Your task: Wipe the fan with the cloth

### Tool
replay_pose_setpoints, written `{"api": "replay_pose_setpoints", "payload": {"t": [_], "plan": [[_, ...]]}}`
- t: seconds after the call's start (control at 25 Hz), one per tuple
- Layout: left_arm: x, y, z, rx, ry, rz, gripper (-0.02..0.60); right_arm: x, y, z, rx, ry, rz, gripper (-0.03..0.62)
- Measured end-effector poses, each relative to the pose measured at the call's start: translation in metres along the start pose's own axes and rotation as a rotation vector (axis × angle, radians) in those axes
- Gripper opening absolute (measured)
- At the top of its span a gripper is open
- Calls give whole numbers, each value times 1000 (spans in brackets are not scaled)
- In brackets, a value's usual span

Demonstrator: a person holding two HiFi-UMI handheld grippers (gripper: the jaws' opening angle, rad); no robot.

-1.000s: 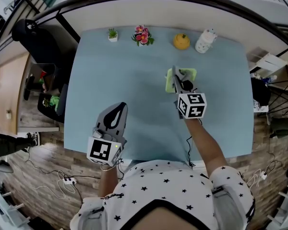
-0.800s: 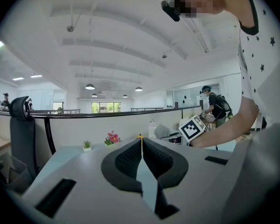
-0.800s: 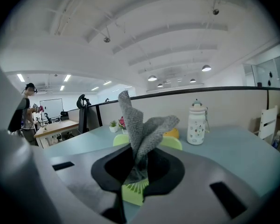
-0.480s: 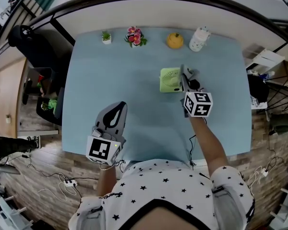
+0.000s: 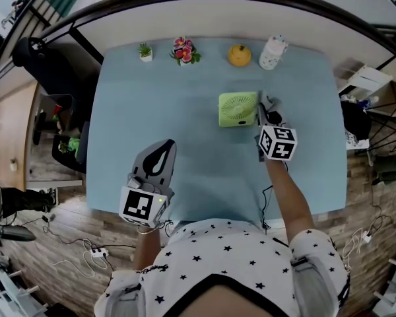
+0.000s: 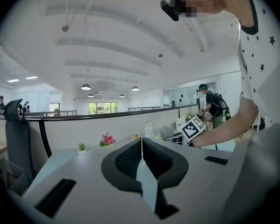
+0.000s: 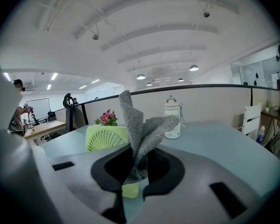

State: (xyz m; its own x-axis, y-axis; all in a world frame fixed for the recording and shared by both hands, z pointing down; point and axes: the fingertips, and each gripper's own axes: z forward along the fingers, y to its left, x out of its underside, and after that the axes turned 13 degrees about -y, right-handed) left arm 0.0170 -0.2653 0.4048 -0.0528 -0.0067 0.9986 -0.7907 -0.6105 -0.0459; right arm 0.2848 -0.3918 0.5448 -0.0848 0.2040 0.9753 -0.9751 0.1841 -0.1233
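A small green fan (image 5: 238,109) stands on the light blue table (image 5: 185,111), right of the middle. My right gripper (image 5: 263,113) sits just off the fan's right edge, shut on a grey cloth (image 7: 141,129) that sticks up from between its jaws. In the right gripper view the fan's (image 7: 107,138) round grille shows to the left of the cloth. My left gripper (image 5: 162,149) hovers near the table's front left, well away from the fan. Its jaws (image 6: 141,146) are shut with nothing between them.
Along the table's far edge stand a small potted plant (image 5: 145,51), a pot of pink flowers (image 5: 183,50), a yellow-orange object (image 5: 239,56) and a white bottle (image 5: 272,53). A black chair (image 5: 46,58) is off the left side. Cables lie on the floor.
My right gripper with the cloth has slid rightwards off the fan's face to its right edge, so the whole fan now shows. The left gripper has stayed put.
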Motion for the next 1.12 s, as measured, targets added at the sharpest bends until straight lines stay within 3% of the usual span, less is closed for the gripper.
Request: {"api": "replay_pose_setpoints", "payload": {"t": [0.28, 0.52, 0.8, 1.12], "plan": [[0, 2, -4, -8, -4, 5, 31, -10, 10, -2, -14, -27, 10, 40], [-2, 3, -9, -8, -21, 7, 31, -22, 62, -3, -130, -61, 7, 39], [-4, 14, -25, -55, -16, 8, 31, 2, 116, 7, -244, -4, -30, 40], [2, 26, -49, -118, 10, 10, 31, 30, 130, 20, -263, 62, -52, 39]]}}
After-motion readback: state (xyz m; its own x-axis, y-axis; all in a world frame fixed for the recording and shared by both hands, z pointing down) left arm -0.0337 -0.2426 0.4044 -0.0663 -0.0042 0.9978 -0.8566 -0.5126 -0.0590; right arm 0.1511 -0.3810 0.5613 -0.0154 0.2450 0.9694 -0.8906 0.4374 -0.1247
